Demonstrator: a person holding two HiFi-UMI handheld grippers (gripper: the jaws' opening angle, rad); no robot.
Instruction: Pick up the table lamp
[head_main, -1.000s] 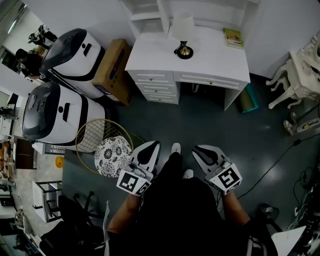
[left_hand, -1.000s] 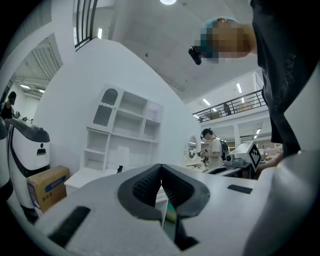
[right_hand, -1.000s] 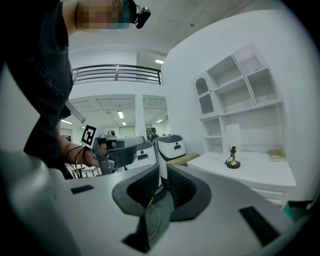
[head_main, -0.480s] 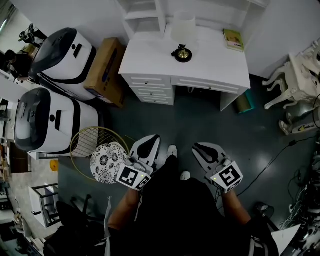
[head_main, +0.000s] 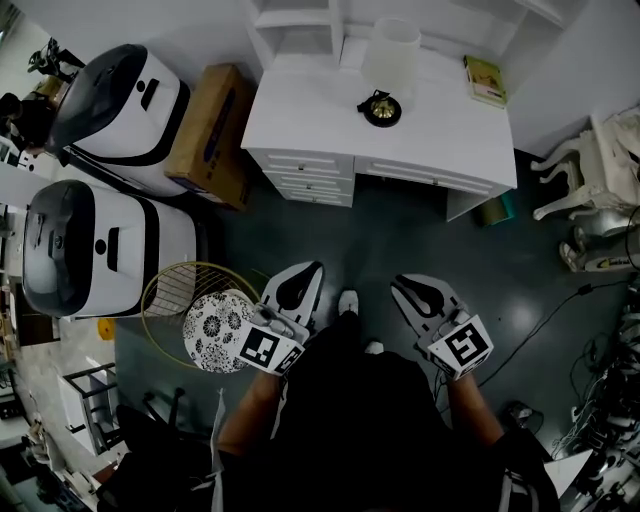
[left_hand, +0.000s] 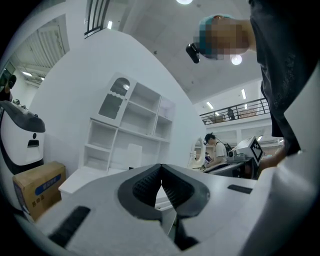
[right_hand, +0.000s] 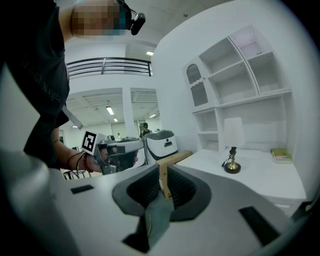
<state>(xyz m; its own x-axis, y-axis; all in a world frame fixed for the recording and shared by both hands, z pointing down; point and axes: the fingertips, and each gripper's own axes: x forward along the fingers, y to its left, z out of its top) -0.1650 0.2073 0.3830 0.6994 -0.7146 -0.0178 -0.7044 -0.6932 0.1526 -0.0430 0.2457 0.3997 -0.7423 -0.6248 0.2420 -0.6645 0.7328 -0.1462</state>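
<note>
The table lamp (head_main: 388, 82) has a white cylinder shade, a thin dark stem and a round base of black and brass colour. It stands upright on the white worktop with drawers (head_main: 300, 110), toward the back edge of the worktop and a little right of its middle. A small yellow-green book (head_main: 485, 80) lies at the far right corner of the same worktop.

I judge that the lamp is light, with most of its weight in the base. The shade looks thin and would probably dent or tilt if squeezed, so it is not a good place to take. The stem just above the base seems better: it is stiff and narrow enough for two jaws, though smooth metal may slip or turn.

The left hand-held gripper (head_main: 300, 278) and the right hand-held gripper (head_main: 412, 290) are both well apart from the worktop, in front of it. Each has its jaws pressed together with nothing between them.

No brand name is readable. The brown cardboard box (head_main: 208, 118) at the left of the worktop carries a blue label, too small to read.
</note>
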